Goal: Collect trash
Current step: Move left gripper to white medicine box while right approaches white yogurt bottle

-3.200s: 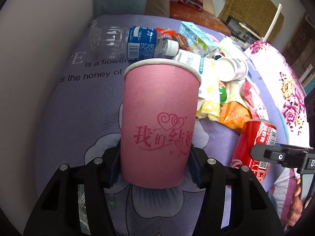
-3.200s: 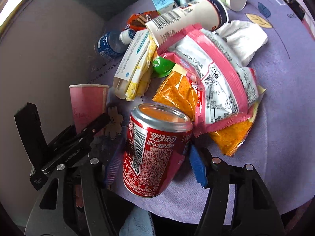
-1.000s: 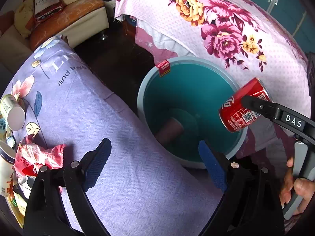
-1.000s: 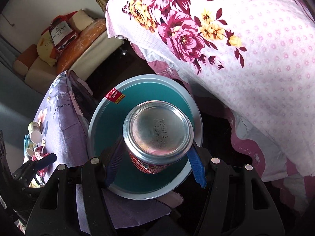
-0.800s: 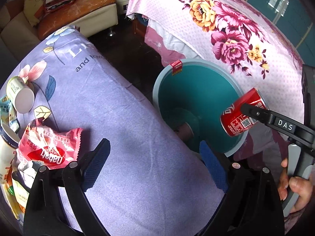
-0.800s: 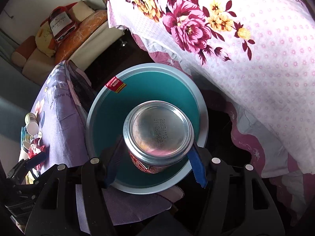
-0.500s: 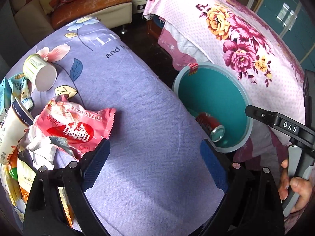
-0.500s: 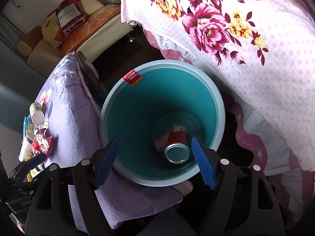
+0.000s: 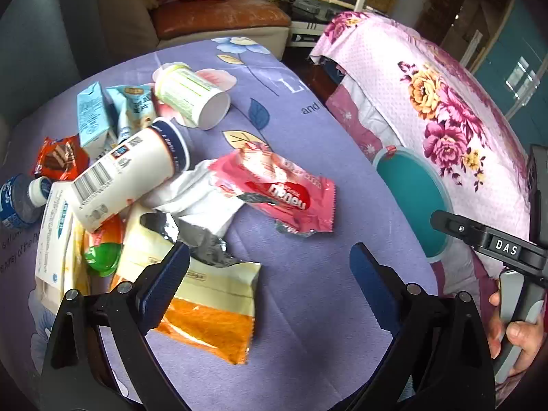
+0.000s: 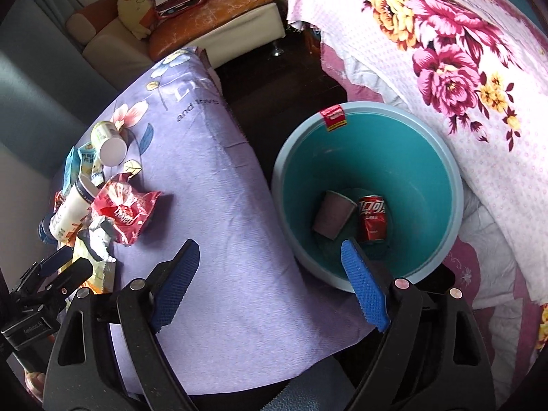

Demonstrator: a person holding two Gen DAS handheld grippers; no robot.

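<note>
I bring left gripper [image 9: 270,260], jaws wide and empty, low over trash pile [image 9: 144,198]; best pick one loose piece, orange-and-yellow snack bag [image 9: 205,308] just under left pad, pink wrapper [image 9: 281,191] beyond. Right gripper [image 10: 270,274] released, jaws just been opening, nothing between. Bin [image 10: 445,185] ahead right holds cup [image 10: 334,214], red can [image 10: 373,219], seemingly lying flat

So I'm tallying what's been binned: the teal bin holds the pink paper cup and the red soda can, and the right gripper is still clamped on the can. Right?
Not quite. The right wrist view shows the right gripper open with nothing between its pads; its jaws have just been opening. The red soda can lies at the bottom of the teal bin, beside the pink paper cup.
</note>
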